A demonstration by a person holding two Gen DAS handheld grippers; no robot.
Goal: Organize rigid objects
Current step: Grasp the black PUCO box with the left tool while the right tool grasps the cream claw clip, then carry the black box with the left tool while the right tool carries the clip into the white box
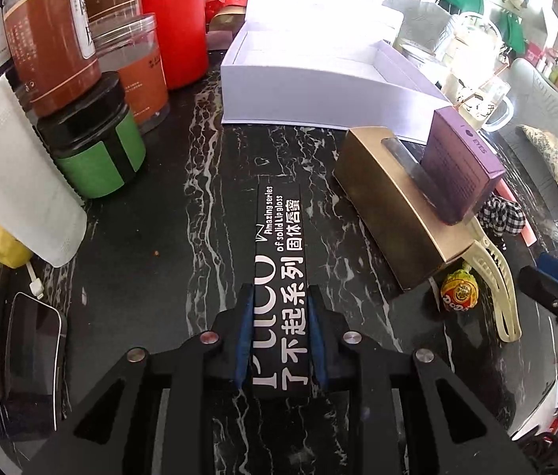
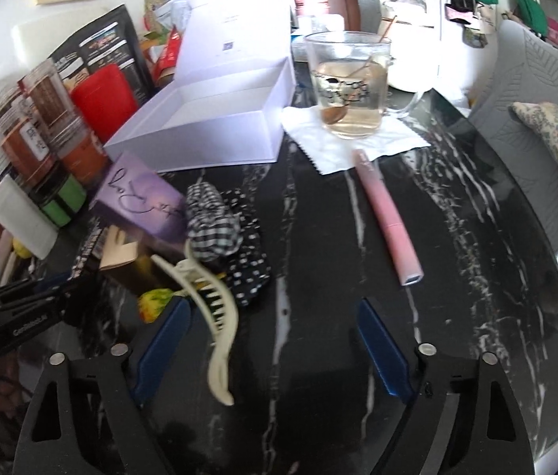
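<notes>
My left gripper (image 1: 280, 297) is shut on a long black lip-gloss box (image 1: 281, 261) with white lettering, held over the black marble table (image 1: 207, 206). An open white box (image 1: 318, 79) stands ahead; it also shows in the right wrist view (image 2: 215, 118). A gold box (image 1: 393, 206) carries a purple box (image 1: 461, 166) at right. My right gripper (image 2: 275, 316) is open and empty above the table, with a cream hair claw (image 2: 215, 316) lying between its fingers near the left one. A pink tube (image 2: 387, 217) lies ahead of it.
Jars, a red canister (image 1: 174, 23) and a white pouch (image 1: 13, 182) crowd the left. A phone (image 1: 33, 356) lies at lower left. A lollipop (image 1: 459, 293) lies by the gold box. Checked scrunchies (image 2: 219, 225) and a glass mug (image 2: 346, 83) on a napkin sit ahead of the right gripper.
</notes>
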